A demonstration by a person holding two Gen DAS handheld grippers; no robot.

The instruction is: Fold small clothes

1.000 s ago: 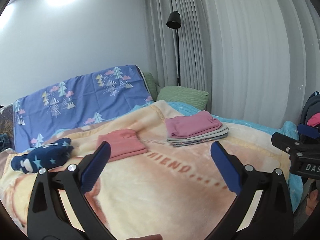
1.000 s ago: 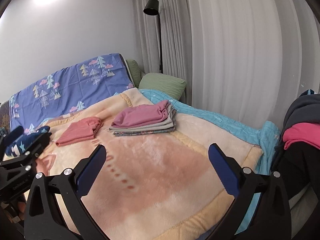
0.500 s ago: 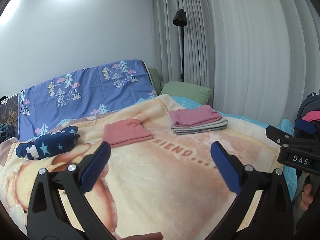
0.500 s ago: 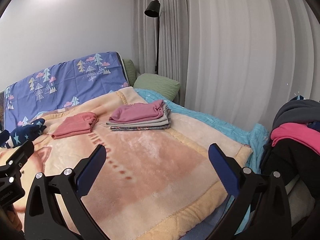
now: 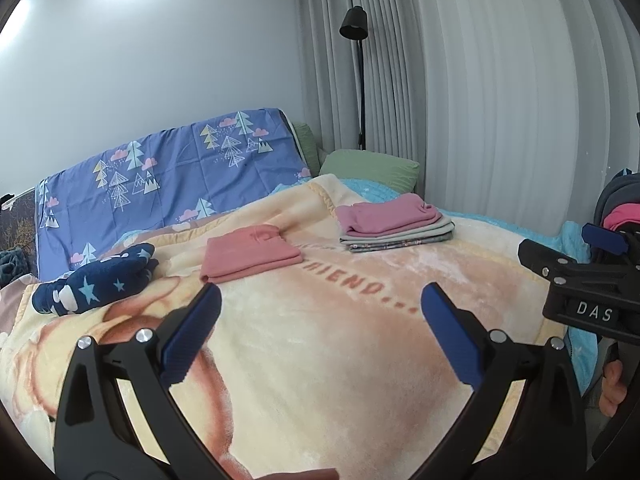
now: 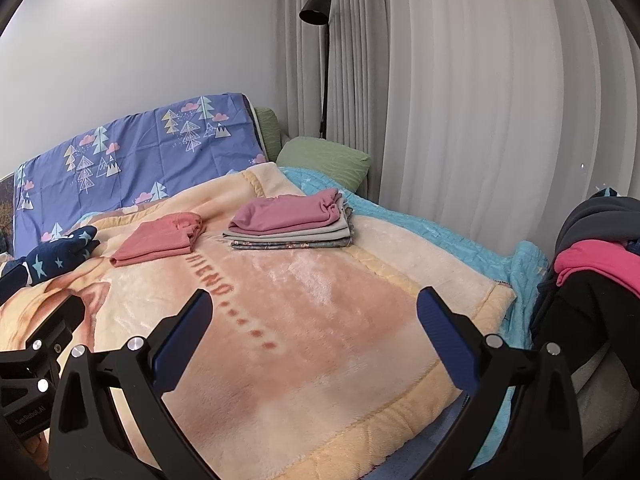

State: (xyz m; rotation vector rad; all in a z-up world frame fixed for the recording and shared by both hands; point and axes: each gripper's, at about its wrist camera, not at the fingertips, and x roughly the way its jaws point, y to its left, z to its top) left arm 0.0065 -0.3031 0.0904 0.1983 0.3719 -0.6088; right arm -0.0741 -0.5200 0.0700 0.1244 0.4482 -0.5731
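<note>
Folded clothes (image 5: 396,226) lay stacked far up the blanket (image 5: 320,340) beyond the wide-open, empty left gripper (image 5: 320,320), while the right gripper (image 6: 314,326) gaped empty too, near unfolded clothes (image 6: 596,264) that might snag if grabbed carelessly

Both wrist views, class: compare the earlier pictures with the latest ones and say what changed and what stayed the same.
Only the viewpoints shifted: the bed scene drifts slightly in each view, so both hand-held claws moved a little. The left claw and right claw stay open and empty. The salmon folded garment, folded stack and navy starred garment lie unmoved.
</note>
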